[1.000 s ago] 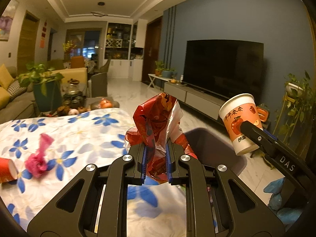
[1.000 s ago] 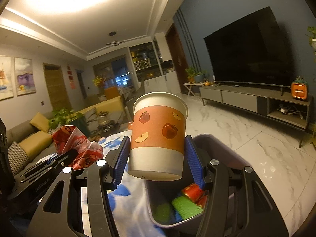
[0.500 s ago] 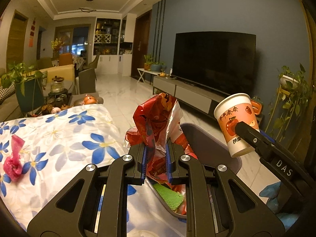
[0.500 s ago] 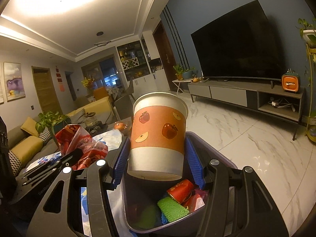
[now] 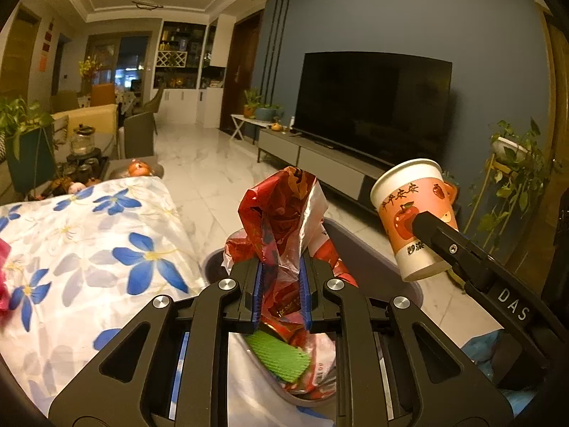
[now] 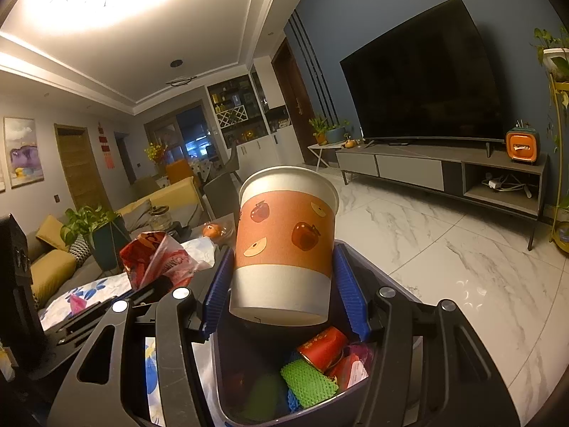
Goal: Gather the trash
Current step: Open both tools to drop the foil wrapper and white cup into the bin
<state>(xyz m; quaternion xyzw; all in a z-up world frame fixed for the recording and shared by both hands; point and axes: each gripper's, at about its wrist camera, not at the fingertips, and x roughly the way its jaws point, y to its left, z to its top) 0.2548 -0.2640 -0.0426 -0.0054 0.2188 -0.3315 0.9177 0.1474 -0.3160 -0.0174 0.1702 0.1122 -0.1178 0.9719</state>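
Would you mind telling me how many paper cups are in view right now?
1: the paper cup, held upright in the right gripper above the bin. Others may be buried in the bin.

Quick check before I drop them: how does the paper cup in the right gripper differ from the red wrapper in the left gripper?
The paper cup is rigid, upright and keeps its round shape; the red wrapper is crumpled, limp plastic. The cup is orange and white with apple prints; the wrapper is glossy red with a clear part. The right gripper clamps the cup's sides; the left gripper pinches the wrapper's bunched lower part. Both are held over the grey bin.
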